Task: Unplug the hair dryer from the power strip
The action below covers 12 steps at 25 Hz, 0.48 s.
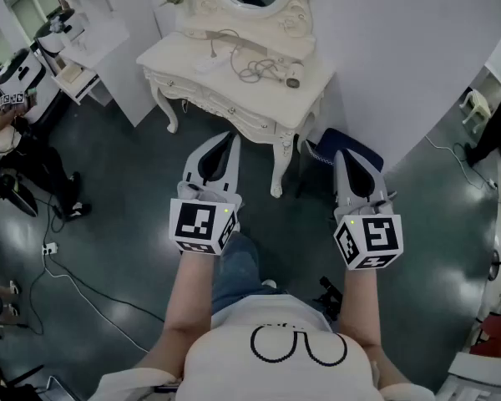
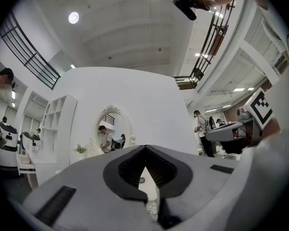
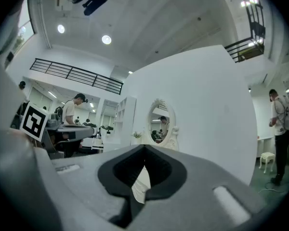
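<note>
Left gripper [image 1: 227,140] and right gripper [image 1: 343,157] were clenched empty, well short of the dressing table [image 1: 174,57], presumably pre-approach, where the hair dryer [image 1: 289,77] lay beside what looked like the power strip [image 1: 211,63].

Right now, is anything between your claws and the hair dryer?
Nothing visible. The left claw and right claw are shut and empty, short of the dressing table; the hair dryer lies uncovered on top.
</note>
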### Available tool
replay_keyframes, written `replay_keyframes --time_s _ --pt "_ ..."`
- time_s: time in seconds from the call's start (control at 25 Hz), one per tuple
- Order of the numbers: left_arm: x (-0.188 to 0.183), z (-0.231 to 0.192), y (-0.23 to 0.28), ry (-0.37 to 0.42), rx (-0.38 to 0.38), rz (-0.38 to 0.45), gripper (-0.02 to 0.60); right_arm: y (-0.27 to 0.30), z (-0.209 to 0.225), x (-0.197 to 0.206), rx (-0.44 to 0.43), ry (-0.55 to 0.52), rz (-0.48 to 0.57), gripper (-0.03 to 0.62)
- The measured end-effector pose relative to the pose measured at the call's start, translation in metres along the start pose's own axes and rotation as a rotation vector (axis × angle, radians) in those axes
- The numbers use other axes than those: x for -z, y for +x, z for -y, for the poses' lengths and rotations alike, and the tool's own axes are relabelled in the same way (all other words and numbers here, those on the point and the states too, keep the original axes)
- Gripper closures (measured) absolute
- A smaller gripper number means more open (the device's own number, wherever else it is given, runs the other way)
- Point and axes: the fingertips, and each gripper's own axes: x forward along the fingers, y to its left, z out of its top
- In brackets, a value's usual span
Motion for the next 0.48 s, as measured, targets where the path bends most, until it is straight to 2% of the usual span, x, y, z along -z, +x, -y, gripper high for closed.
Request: replay_keyframes --time_s 0.24,0.36,0.48 --pt "0.011 -0.034 0.017 0.003 -0.032 -0.009 0.584 0.040 -0.002 0.007 -0.010 0.010 -0.013 0.595" --pt "0.021 -0.063 0.027 -0.001 -0.046 -0.024 0.584 0.071 -0.011 0.014 -0.019 0.012 -0.029 0.595" --pt "0.035 -0.099 0.042 -0.007 -0.060 -0.038 0.584 0.108 -0.019 0.016 -0.017 0.020 -0.001 0.595"
